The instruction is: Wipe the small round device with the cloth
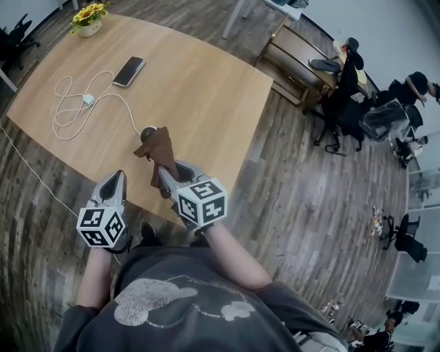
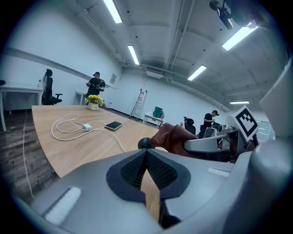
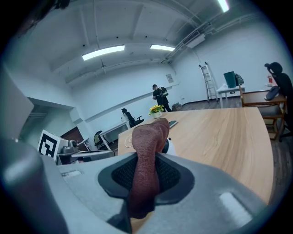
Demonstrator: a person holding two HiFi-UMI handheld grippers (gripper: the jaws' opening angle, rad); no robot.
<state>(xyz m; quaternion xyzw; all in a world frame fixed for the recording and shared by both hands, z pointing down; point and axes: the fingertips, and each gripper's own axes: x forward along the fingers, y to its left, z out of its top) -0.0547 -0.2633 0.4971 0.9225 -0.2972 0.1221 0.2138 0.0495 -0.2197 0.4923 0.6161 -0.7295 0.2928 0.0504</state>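
Near edge of table: small round device (image 1: 148, 130), dark, sits on the wooden table (image 1: 206, 89) close to the edge facing the person.
Cloth: brown cloth (image 1: 159, 148) stands up above the table's near edge. Its free end is bunched at the device's right side. Whether it actually touches the device, cannot tell.
Right gripper: right gripper (image 1: 167, 175) is over the table's near edge with its jaws clamped on the cloth's lower end. In the right gripper view the cloth (image 3: 149, 151) fills the gap between the jaws (image 3: 146, 176), with the device (image 3: 170, 146) just behind it.
Left gripper: left gripper (image 1: 117, 180) is at the table's near edge, left of the right gripper. Its jaw tips are together with nothing between them (image 2: 146, 153). It points across the table at the device (image 2: 144, 143) and cloth (image 2: 176, 137).
Cable: white cable (image 1: 69, 110) lies looped on the table's left half, and one run leads to the device.
Phone: smartphone (image 1: 128, 71) lies flat on the table's far half.
Flowers: yellow flowers in a pot (image 1: 89, 19) stand at the table's far left corner.
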